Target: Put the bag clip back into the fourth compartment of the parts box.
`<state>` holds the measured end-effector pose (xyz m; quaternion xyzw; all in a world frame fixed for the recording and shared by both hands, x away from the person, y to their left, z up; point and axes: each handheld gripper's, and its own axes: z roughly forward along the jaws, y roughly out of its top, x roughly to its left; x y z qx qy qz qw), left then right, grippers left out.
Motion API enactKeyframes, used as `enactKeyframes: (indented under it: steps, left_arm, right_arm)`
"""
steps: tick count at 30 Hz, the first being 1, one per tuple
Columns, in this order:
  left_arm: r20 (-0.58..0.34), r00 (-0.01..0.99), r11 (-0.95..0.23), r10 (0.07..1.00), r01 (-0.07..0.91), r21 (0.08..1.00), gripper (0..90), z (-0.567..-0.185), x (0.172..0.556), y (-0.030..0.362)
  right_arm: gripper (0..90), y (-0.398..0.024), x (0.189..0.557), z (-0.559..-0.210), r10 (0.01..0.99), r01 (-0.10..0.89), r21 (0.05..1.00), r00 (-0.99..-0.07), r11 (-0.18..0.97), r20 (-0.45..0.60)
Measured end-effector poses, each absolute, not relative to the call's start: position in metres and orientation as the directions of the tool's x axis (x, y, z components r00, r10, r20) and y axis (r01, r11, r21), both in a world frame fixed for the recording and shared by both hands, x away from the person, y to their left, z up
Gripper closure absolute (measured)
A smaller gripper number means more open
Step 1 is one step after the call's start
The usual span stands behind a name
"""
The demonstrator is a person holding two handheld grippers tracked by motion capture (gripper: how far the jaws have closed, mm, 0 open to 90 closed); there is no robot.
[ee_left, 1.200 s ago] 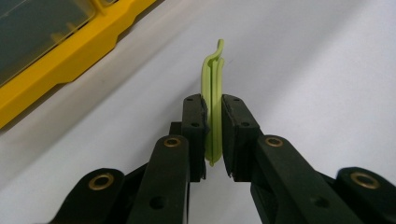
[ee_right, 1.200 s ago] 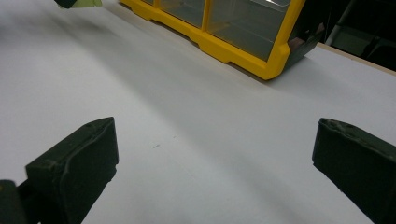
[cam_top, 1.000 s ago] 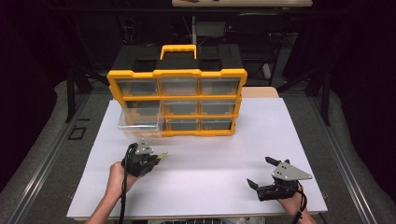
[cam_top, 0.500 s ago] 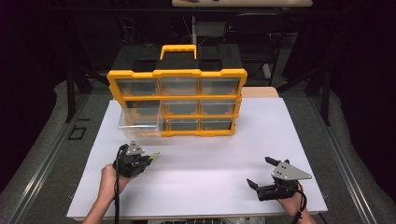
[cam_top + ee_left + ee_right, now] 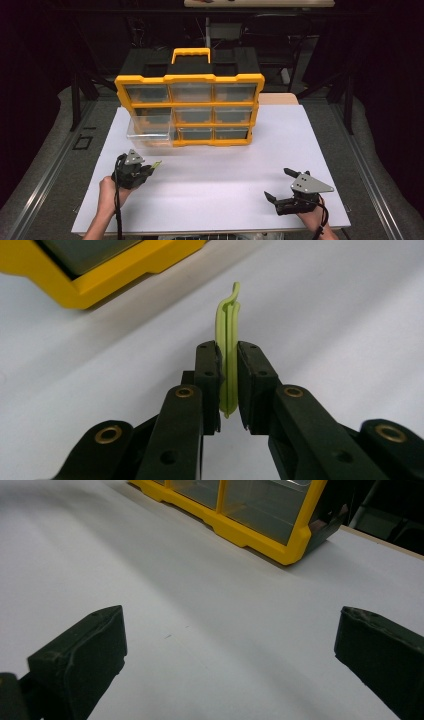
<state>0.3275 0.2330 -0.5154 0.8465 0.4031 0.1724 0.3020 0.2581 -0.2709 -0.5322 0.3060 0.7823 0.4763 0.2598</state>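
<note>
A yellow and black drawer organiser [image 5: 190,107] stands at the back of the white table [image 5: 215,170]. Its clear lower-left drawer [image 5: 150,131] is pulled out toward me. My left gripper [image 5: 150,169] sits at the front left, shut on a thin pale green plastic piece [image 5: 229,347] that sticks out past the jaws; the green piece [image 5: 156,164] points toward the drawer. In the left gripper view the organiser's yellow corner [image 5: 95,270] lies ahead to the left. My right gripper [image 5: 278,186] rests at the front right, jaws wide open with nothing between them; its view faces the organiser's yellow base [image 5: 250,527].
A black handle recess and yellow carry handle [image 5: 190,52] top the organiser. Dark framing and a chair stand behind the table. Grey rails run along both sides of the table. White surface lies between the two grippers.
My left gripper with the green piece has drawn back slightly toward the front left, away from the open drawer. The right gripper has stayed put.
</note>
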Motion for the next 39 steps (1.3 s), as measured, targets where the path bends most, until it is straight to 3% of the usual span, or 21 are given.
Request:
enactKeyframes:
  steps: [39]
  left_arm:
    - [0.046, 0.51, -0.414, 0.859, 0.637, 0.651, 80.8, -0.505, 0.339, 0.277]
  right_arm:
    - [0.0, -0.271, 0.259, -0.533, 0.722, 0.234, 0.905, -0.684, 0.355, -0.107]
